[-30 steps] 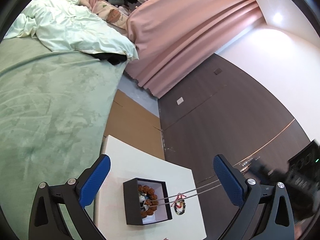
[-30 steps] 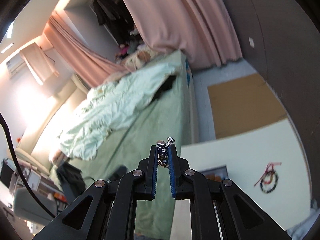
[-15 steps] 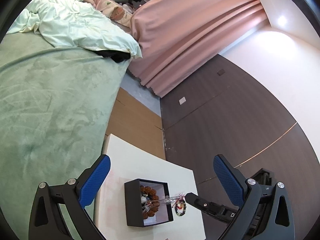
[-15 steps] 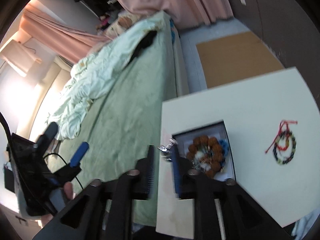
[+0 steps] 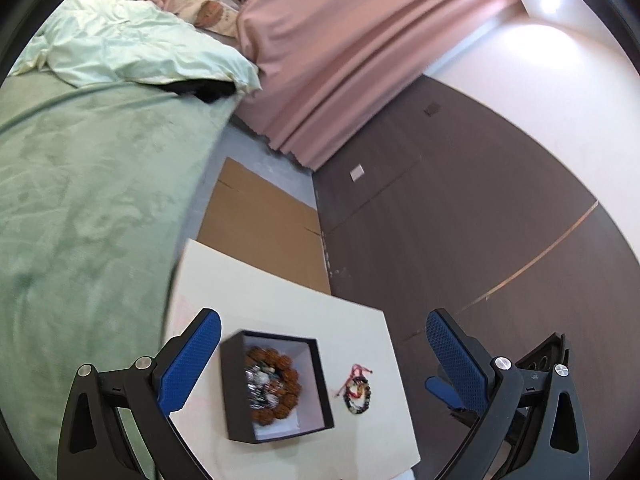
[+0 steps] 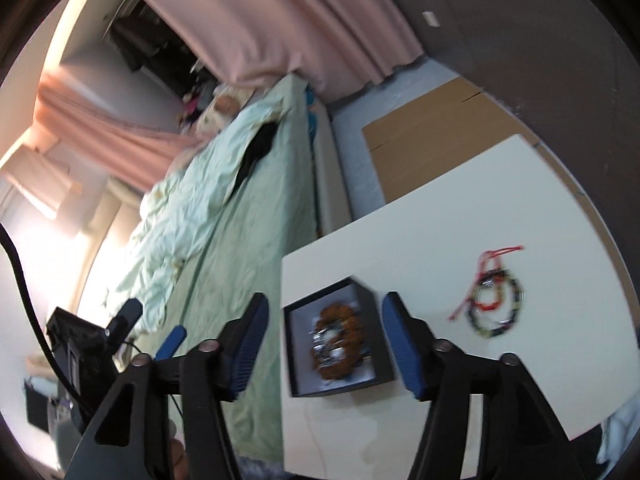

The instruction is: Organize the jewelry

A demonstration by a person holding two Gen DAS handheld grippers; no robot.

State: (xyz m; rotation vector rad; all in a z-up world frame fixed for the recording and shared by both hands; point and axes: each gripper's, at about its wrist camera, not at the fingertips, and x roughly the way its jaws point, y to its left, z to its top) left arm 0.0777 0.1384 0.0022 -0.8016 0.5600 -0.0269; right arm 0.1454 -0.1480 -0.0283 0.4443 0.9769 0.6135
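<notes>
1. Right gripper (image 6: pixel 324 340): jaws opening, nothing between the pads.
2. Left gripper (image 5: pixel 322 360): jaws wide, empty.
3. Square black box (image 6: pixel 370 302) holding brown wooden-bead bracelet (image 6: pixel 340 338); dark beaded red-corded bracelet (image 6: pixel 496 304) at its 3 o'clock on white table (image 6: pixel 420 240).

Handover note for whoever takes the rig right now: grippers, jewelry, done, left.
Left gripper: open, empty.
Right gripper: jaws opening, nothing between them, above the black box.
In the box: brown bead bracelet and silver chain.
Left: the dark bead bracelet with red cord lies on the white table beside the box; it likely goes in next.
</notes>
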